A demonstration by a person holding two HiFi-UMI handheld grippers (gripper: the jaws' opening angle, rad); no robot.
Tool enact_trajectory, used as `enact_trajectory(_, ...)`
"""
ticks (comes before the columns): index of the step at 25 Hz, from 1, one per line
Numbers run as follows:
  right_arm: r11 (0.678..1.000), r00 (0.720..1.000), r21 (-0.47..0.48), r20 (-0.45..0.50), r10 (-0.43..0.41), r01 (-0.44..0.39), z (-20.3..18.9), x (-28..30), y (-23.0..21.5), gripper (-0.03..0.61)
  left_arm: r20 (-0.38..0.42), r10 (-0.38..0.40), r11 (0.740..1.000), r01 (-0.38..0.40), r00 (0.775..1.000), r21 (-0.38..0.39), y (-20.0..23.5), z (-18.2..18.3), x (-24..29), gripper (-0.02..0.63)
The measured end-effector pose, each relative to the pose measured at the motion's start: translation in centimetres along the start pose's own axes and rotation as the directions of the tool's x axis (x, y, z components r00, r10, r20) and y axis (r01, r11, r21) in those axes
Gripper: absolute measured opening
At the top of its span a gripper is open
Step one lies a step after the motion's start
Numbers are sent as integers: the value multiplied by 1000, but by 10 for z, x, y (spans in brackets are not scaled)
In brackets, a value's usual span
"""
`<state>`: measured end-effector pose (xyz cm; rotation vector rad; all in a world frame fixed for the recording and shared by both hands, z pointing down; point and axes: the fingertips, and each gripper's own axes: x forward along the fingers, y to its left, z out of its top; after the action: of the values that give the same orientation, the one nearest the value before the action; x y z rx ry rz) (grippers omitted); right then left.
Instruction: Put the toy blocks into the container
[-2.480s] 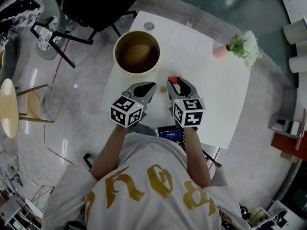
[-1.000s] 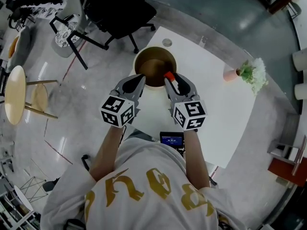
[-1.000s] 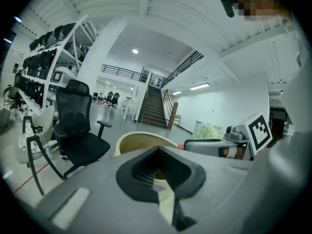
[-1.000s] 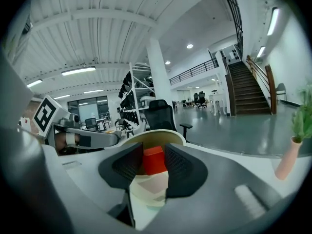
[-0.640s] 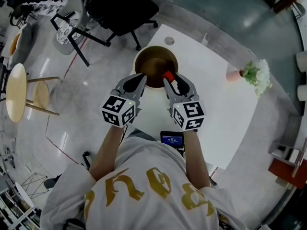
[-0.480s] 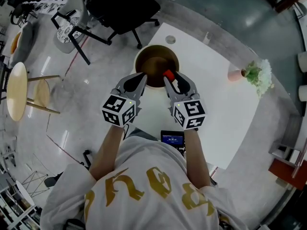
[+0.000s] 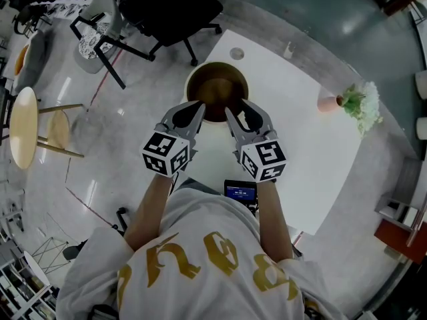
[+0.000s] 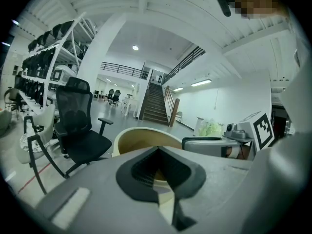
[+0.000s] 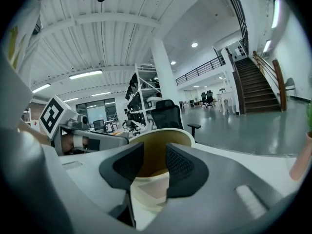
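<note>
My left tool (image 7: pixel 195 107) and right tool (image 7: pixel 237 109) hover side by side at the near edge of the round container (image 7: pixel 188 92), which stands on the white worktop (image 7: pixel 300 145); both tips reach over its near rim. In the left gripper view the left tool (image 8: pixel 157 150) has its jaws pressed together at the tips with nothing between them, and the container's cream rim (image 8: pixel 146 130) curves just beyond. In the right gripper view the right tool (image 9: pixel 153 152) is spread, its pads apart and empty, and I look straight through the gap at the container's tan inner wall (image 9: pixel 183 134). The inside of the container is dim brown in the head view, and I cannot make out what lies in it. A black chair (image 7: pixel 167 5) stands beyond the container and a potted plant (image 7: pixel 357 105) off to its right.
</note>
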<state>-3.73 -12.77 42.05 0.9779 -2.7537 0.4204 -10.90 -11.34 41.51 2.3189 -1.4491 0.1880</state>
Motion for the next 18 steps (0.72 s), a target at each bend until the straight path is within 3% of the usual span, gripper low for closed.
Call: enact_trajectory(18, 998, 998, -14, -1, -68, 68, -3, -31, 3, 149, 22, -47, 999, 47, 999, 10, -24, 1, -8, 2)
